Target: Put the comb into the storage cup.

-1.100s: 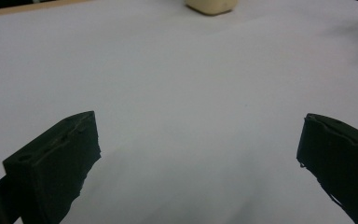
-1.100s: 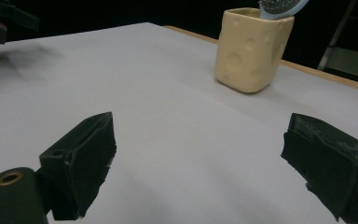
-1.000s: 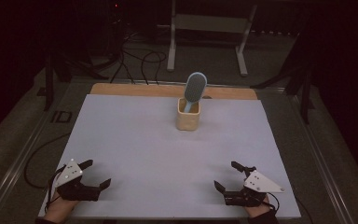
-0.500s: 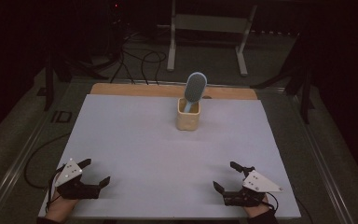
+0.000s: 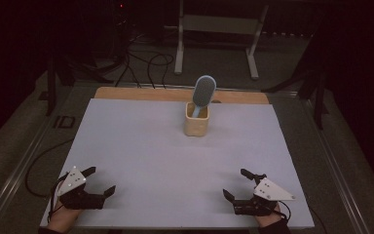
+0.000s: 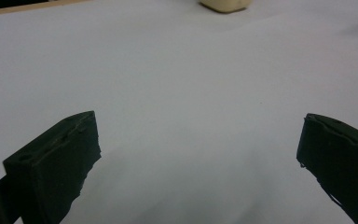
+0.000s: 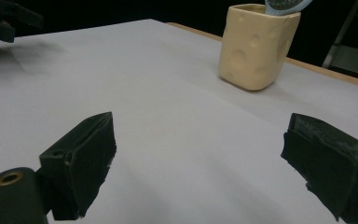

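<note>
Cup (image 5: pixel 196 125) toward the table's (image 5: pixel 141 146) far edge, about midway across, upright; cream, dimpled like cheese in the right gripper view (image 7: pixel 256 46). One brush (image 5: pixel 203 92) inside it, handle down, blue oval head up and leaning out over the rim toward the cup's right. Nothing else seen in the cup; inside mostly hidden.

Left tool (image 5: pixel 100 181) well short of the cup, near and to its left, wide open, holding nothing. Right tool (image 5: pixel 236 184) likewise well short, near and to the cup's right, wide open, empty. Both low over bare table, aimed roughly toward the cup.

Likely risks from here:
- Tipping the cup: tall, probably light, top-heavy with the leaning head; a sideways knock from either tool on approach would do it.
- Dragging the cup along when lifting the brush, if the handle binds against the rim and nothing steadies the cup.
- Slipping grip on the brush head, rounded and tilted; a pinch off-centre could twist it loose.
</note>
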Demonstrator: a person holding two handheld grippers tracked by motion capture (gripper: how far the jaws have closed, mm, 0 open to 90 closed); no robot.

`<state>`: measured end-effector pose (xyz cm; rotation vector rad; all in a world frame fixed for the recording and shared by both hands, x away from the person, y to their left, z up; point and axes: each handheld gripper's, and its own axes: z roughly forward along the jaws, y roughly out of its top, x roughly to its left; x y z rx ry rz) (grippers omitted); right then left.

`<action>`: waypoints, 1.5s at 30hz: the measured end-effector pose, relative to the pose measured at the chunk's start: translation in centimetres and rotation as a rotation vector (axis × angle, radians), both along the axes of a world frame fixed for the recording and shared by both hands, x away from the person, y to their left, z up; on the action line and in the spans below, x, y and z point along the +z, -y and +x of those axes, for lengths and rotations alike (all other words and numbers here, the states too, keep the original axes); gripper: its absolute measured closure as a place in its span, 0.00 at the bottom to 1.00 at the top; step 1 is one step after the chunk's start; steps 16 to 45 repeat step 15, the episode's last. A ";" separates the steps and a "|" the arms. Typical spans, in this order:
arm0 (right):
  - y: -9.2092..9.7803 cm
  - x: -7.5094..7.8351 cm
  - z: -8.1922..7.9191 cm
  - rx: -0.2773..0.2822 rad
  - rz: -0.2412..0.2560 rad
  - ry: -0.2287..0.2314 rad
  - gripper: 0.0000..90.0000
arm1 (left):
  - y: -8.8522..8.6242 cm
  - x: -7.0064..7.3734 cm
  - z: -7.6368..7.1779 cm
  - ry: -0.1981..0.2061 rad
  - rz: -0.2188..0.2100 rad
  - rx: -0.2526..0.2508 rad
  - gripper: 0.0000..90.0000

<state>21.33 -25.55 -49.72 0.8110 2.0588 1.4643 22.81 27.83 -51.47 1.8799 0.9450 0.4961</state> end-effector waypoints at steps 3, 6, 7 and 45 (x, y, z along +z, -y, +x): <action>0.0 0.0 0.0 -0.002 0.001 0.000 0.10 | 0.0 0.0 0.0 0.002 -0.004 0.005 0.00; 0.0 0.0 0.0 -0.003 0.001 0.000 0.10 | 0.0 0.0 0.0 0.002 -0.006 0.004 0.00; 0.0 0.0 0.0 -0.004 0.001 -0.001 0.10 | 0.0 0.1 0.0 0.005 -0.005 0.004 0.00; 0.0 0.0 0.0 -0.004 -0.001 0.002 0.10 | -0.2 0.2 -0.1 0.004 -0.022 0.003 0.00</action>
